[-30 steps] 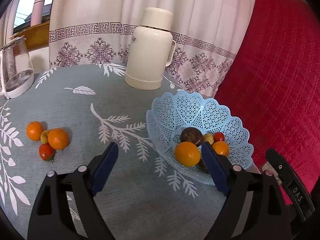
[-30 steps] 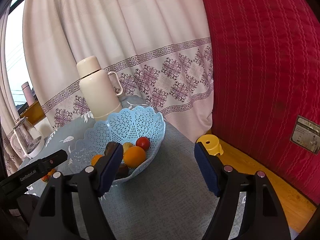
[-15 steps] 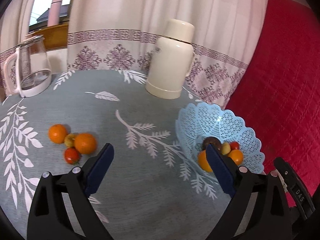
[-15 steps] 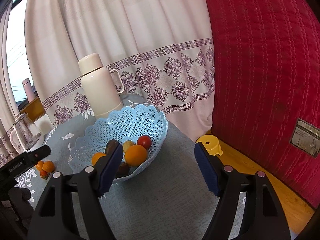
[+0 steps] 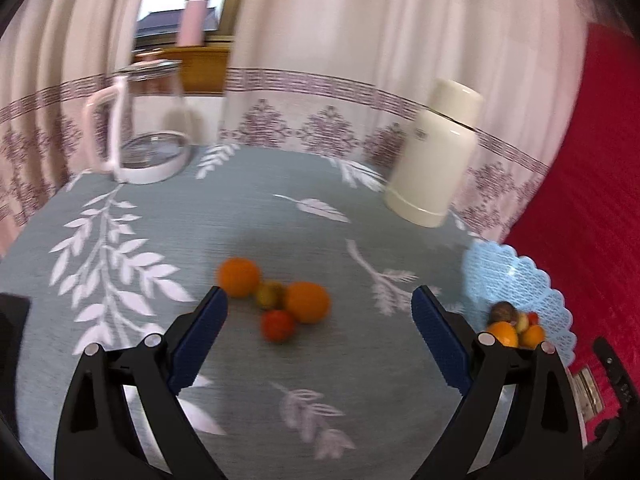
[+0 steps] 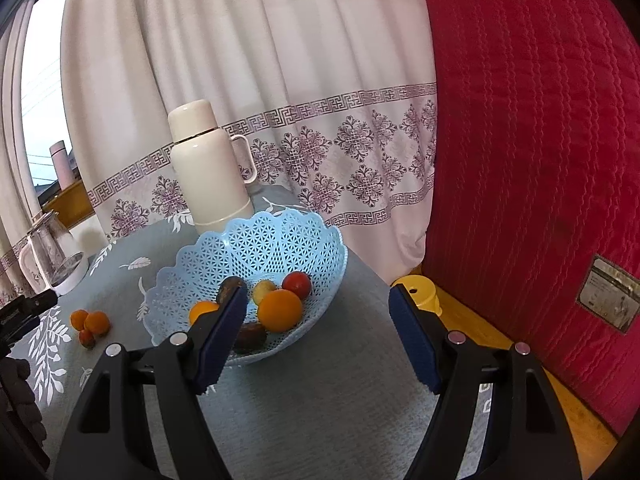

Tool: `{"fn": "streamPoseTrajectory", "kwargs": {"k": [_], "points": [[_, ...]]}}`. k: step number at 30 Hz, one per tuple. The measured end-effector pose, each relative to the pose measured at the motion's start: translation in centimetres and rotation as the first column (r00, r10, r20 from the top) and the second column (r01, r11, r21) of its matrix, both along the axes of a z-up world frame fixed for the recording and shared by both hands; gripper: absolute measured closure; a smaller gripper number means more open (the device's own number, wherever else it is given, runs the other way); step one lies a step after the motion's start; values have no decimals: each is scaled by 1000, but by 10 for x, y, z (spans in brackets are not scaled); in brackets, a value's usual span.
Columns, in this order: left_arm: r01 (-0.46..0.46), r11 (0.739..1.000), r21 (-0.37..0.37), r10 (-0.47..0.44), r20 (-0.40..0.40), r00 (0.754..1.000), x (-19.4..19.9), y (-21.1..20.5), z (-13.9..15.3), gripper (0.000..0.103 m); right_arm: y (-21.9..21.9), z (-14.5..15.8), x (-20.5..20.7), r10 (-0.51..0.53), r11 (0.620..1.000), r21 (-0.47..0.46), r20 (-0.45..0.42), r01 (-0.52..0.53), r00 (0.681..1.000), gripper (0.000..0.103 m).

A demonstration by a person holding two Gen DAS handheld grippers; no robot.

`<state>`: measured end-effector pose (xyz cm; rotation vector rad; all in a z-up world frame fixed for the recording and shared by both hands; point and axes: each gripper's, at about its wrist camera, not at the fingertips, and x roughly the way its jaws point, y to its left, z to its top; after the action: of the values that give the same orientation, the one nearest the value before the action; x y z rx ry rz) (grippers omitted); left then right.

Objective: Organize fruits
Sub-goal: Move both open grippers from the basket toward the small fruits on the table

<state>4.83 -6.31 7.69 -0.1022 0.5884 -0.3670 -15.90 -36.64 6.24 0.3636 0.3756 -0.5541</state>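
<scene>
Near the middle of the tabletop I see the loose fruits lying just ahead of my left gripper; its jaws, just opened wider, hold nothing. The right gripper, also apart and empty, waits by the basket at the right edge.

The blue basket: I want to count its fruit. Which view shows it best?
The right wrist view: the blue basket sits near and sharp, its fruit distinct. The left wrist view shows it blurred at the right edge, partly behind a finger.
</scene>
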Motion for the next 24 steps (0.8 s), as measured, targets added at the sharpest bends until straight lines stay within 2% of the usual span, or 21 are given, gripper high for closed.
{"fn": "streamPoseTrajectory", "kwargs": {"k": [5,10,20,24], "points": [[-83,997,4,83,-17,996,13,31,-4,9,7,4,2,21,1000,4,9,-21,1000,29],[-132,991,20,133,-31,991,25,46,-10,9,34,11,7,70,996,-59,14,-69,997,26],[-160,982,104,168,-77,983,59,43,-27,9,104,13,25,230,952,-200,-23,-230,973,26],[-148,983,109,158,-95,983,72,37,-32,9,126,8,31,302,930,-205,-50,-305,952,26]]}}
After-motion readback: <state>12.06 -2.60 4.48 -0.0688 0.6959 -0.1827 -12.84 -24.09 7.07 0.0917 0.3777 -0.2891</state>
